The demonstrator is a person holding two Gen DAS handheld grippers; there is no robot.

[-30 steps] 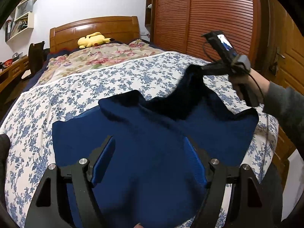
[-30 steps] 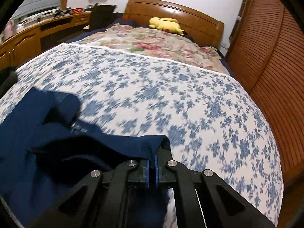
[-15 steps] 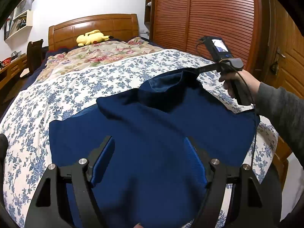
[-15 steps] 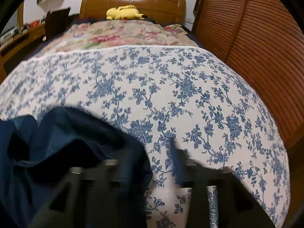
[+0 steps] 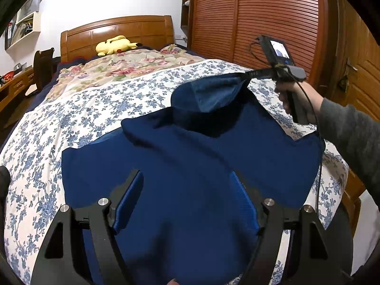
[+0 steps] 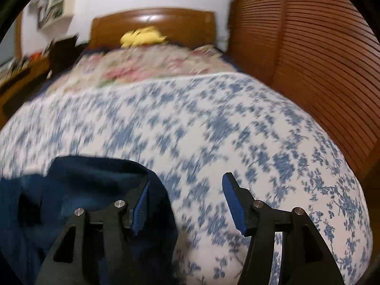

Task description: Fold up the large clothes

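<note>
A large dark blue garment point(image 5: 190, 161) lies spread on the bed with the flowered cover point(image 5: 71, 118). Its far right part is folded up and over toward the middle, showing a paler inner side point(image 5: 213, 95). My left gripper point(image 5: 187, 197) is open and empty, low over the near part of the garment. My right gripper point(image 6: 185, 201) is open at the edge of the folded part point(image 6: 83, 190), with cloth beside its left finger. It also shows in the left wrist view point(image 5: 244, 77), at the tip of the raised fold.
A yellow plush toy point(image 5: 114, 45) lies by the wooden headboard point(image 5: 118, 30). A floral quilt point(image 5: 123, 66) covers the far bed. A slatted wooden wardrobe point(image 5: 261, 19) stands along the right side. A desk and dark chair point(image 5: 42, 66) are at the left.
My right gripper carried the garment's far right part over toward the middle, then opened and let it go. My left gripper stayed open in place.
</note>
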